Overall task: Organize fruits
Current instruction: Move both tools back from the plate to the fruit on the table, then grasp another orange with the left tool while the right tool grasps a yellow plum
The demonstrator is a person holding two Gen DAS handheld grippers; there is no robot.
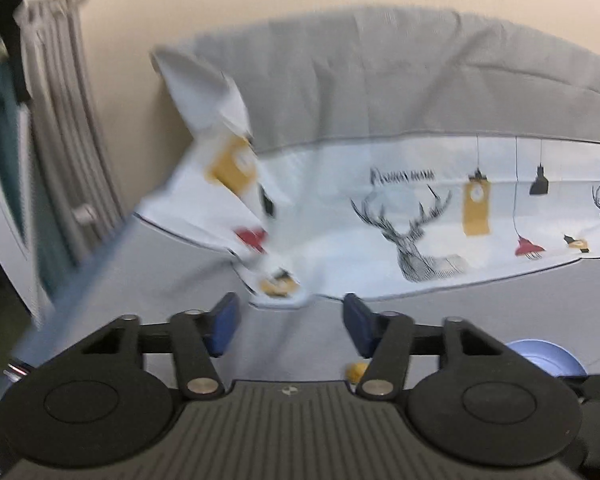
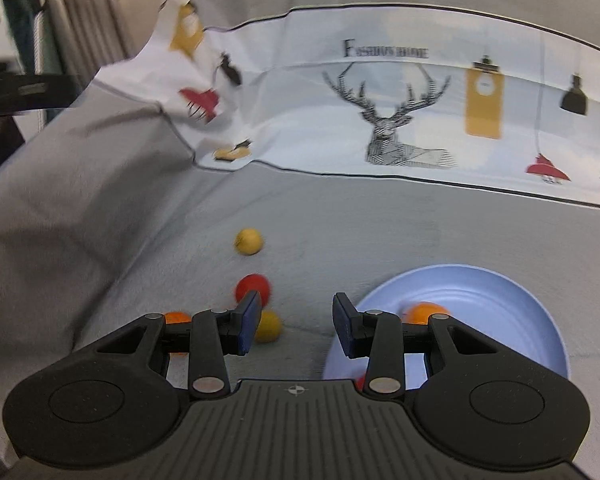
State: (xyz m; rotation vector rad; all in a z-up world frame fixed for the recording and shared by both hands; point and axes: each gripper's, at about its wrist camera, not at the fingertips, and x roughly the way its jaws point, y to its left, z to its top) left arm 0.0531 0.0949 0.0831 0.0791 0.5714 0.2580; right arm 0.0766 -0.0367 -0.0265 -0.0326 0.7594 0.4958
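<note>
Two claws, both apart, nothing gripped: right claw (image 2: 294, 322), left claw (image 1: 290, 326). One blue plate (image 2: 512, 300) just right of right claw, w/ 1 orange fruit (image 2: 422, 312) in it. Left of plate on grey cloth (image 2: 100, 220): 2 yellow balls (image 2: 249, 241) (image 2: 269, 326), 1 red (image 2: 252, 286), 1 orange (image 2: 176, 317).

fruits: yellow ball (image 2: 248, 241) | red ball (image 2: 253, 287) on grey cloth; orange ball (image 2: 422, 313) in blue plate (image 2: 500, 300)
</note>
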